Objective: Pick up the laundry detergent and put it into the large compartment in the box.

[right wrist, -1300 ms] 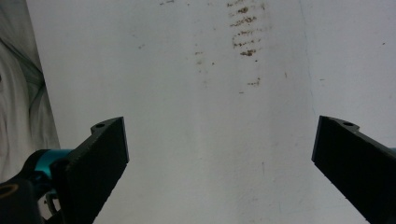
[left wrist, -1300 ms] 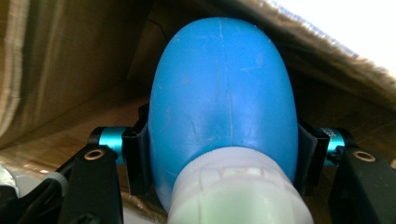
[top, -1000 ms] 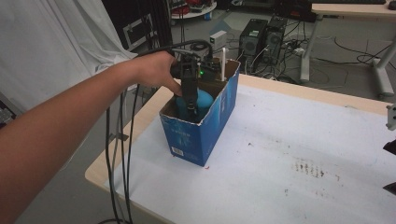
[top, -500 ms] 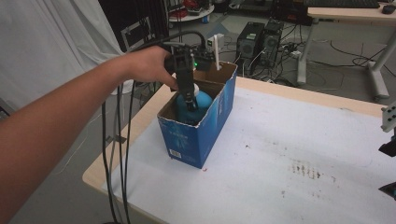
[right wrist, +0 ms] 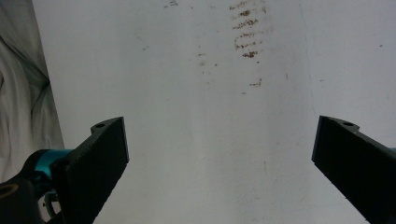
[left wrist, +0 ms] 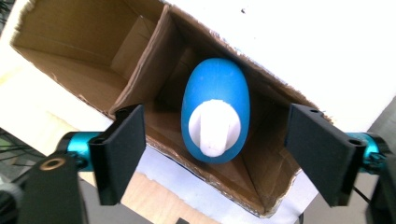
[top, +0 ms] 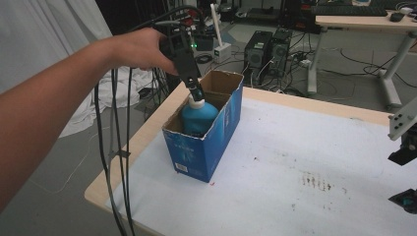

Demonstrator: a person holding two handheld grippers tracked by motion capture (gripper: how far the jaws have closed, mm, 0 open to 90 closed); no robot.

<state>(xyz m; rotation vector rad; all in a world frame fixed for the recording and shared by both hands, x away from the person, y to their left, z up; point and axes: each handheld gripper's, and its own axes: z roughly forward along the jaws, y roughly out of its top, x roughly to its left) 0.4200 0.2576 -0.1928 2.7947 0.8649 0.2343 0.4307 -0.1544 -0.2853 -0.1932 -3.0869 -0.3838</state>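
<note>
Left gripper (top: 196, 93) sits directly above the blue plastic bottle with a white cap (top: 198, 115), held in the person's left hand (top: 140, 49). Its jaws have just been opening; in the left gripper view they stand spread, one on each side of the bottle (left wrist: 215, 109), pads clear of it, nothing pinched. In the high view the tips look just over the white cap, contact can't be told from there.

Bottle stands upright inside the open-topped blue cardboard box (top: 216, 142), in the near compartment, cap up. A cardboard divider splits the box (left wrist: 140, 60); the far compartment shows bare cardboard in the left gripper view.

Box sits near the left edge of the white-topped table (top: 305, 147), long side running away from the camera.

Right gripper (top: 404, 167) is at the right edge of the high view, well apart from the box. Right gripper view: jaws wide apart over the bare white tabletop (right wrist: 210, 116), nothing between them. Brown smudge marks (right wrist: 245, 32) lie on the surface ahead of it.
</note>
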